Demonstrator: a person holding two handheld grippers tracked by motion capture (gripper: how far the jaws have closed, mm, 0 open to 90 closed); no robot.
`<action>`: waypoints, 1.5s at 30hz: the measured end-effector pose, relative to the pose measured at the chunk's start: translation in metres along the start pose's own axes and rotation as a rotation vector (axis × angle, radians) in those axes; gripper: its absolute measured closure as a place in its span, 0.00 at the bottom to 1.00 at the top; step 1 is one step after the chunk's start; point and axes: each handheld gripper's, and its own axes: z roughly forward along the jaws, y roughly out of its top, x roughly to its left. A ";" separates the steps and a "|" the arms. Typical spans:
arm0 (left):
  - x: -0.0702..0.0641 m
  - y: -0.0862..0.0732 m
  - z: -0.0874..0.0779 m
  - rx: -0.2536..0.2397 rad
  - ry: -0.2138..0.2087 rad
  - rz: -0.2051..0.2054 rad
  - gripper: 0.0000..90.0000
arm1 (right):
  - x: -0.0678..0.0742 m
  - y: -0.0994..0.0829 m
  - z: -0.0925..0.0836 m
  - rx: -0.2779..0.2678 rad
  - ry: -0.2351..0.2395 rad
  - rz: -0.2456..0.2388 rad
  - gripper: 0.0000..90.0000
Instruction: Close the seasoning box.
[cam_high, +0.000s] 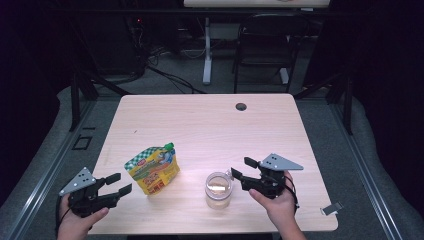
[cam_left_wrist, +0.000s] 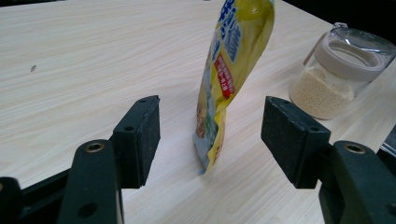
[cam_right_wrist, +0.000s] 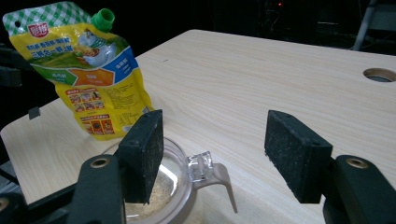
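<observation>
We saw a yellow stand-up pouch (cam_high: 152, 170) left of centre in the lower half of the high view, upright on the pale wooden tabletop (cam_high: 200, 125). It had a green-and-white checked top, a green screw cap (cam_right_wrist: 102, 19) at one upper corner, a red logo, a picture panel with orange and blue fields, and small print lower down. In the left gripper view we looked at it edge-on: narrow, creased near the base, leaning slightly.

Just right of the pouch stood a clear jar (cam_high: 219, 190) with a transparent lid, a beige clasp and pale grains filling its lower part.

Our left gripper (cam_high: 116, 184), at the lower left of the high view, had its jaws wide apart and empty, pointed at the pouch and short of it. Our right gripper (cam_high: 244, 167), at the lower right, also had its jaws spread wide with nothing gripped, close beside the jar's lid.
</observation>
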 end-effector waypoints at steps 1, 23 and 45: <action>0.001 -0.001 -0.001 -0.003 -0.001 -0.003 0.42 | -0.001 0.000 -0.002 -0.003 -0.004 0.000 0.42; 0.033 -0.034 -0.009 0.006 0.115 -0.078 0.46 | -0.052 -0.035 -0.073 -0.017 -0.297 0.016 0.43; 0.051 -0.054 0.012 0.053 0.188 -0.093 0.44 | -0.092 -0.077 -0.080 -0.058 -0.421 0.019 0.43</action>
